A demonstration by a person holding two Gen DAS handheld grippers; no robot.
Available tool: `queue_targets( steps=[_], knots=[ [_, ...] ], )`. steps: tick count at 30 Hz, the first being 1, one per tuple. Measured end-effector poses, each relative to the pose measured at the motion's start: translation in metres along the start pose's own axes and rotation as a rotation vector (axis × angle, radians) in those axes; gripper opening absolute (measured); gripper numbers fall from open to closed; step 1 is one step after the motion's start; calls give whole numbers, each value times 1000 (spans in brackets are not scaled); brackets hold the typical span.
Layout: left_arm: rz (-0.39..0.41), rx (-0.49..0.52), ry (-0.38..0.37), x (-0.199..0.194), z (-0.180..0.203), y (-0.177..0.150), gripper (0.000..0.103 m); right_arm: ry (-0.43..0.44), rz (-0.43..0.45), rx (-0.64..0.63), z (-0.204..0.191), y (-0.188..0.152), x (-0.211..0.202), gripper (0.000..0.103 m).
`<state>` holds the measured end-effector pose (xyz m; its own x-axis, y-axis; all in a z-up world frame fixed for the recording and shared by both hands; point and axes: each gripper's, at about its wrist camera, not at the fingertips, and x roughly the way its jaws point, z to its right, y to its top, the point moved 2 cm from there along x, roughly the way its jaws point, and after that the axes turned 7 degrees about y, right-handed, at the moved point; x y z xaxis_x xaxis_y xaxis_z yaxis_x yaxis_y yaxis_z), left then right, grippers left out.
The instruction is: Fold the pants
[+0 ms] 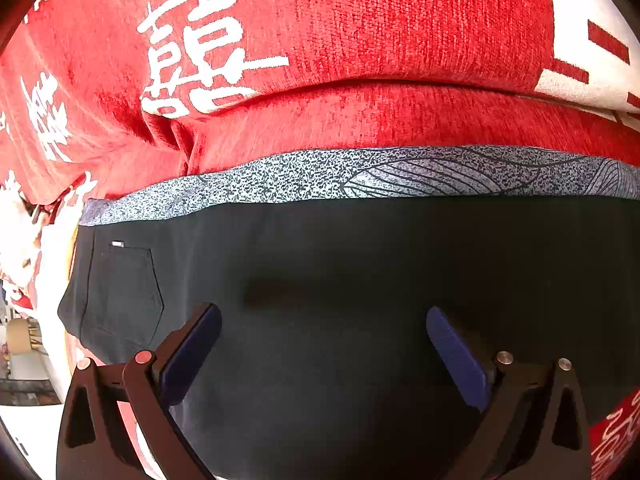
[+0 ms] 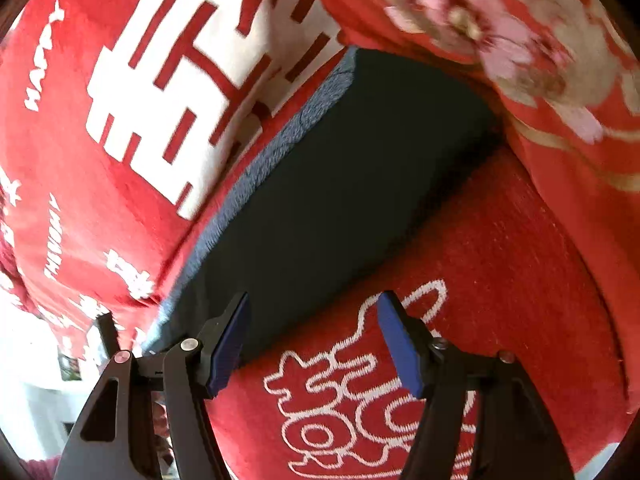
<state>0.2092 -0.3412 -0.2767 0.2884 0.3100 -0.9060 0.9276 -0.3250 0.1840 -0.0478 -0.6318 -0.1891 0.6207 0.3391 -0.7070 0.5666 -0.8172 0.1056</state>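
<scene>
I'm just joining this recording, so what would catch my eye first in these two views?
The bright red blanket with big white characters fills both views. On it lie the dark pants, their speckled grey waistband running along the far edge. Both the left gripper and right gripper hang open above, holding nothing.

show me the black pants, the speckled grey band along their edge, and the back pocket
black pants [image 1: 360, 280]: left wrist view, on the flat dark cloth.
speckled grey band [image 1: 280, 178]: left wrist view, mid-strip along the far edge.
back pocket [image 1: 130, 292]: left wrist view, pocket's middle.
</scene>
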Motion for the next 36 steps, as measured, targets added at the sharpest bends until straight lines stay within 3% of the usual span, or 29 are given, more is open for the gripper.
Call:
queue_targets(
  steps=[6,12,15,16,18,23,27,30,36],
  knots=[
    [10,6,20,-2,2,0,103,94,85,19,15,13,10,70],
    [26,41,37,-5,6,1,103,98,140,49,3,39,30,71],
    [12,83,61,-12,9,6,98,18,97,117,7,45,30,16],
    [17,93,45,-20,12,8,81,37,97,129,8,45,27,15],
    [19,109,-43,-38,22,10,74,37,86,83,-1,47,22,15],
    [133,195,-224,-89,78,15,74,43,88,-105,-45,52,10,14],
    [50,245,-327,-74,137,6,74,29,78,-192,-66,50,8,14],
    [139,265,-271,-75,151,-3,77,11,58,-227,-73,45,12,14],
    [62,244,-361,-67,135,8,84,-44,58,-335,-99,38,12,14]
  ],
)
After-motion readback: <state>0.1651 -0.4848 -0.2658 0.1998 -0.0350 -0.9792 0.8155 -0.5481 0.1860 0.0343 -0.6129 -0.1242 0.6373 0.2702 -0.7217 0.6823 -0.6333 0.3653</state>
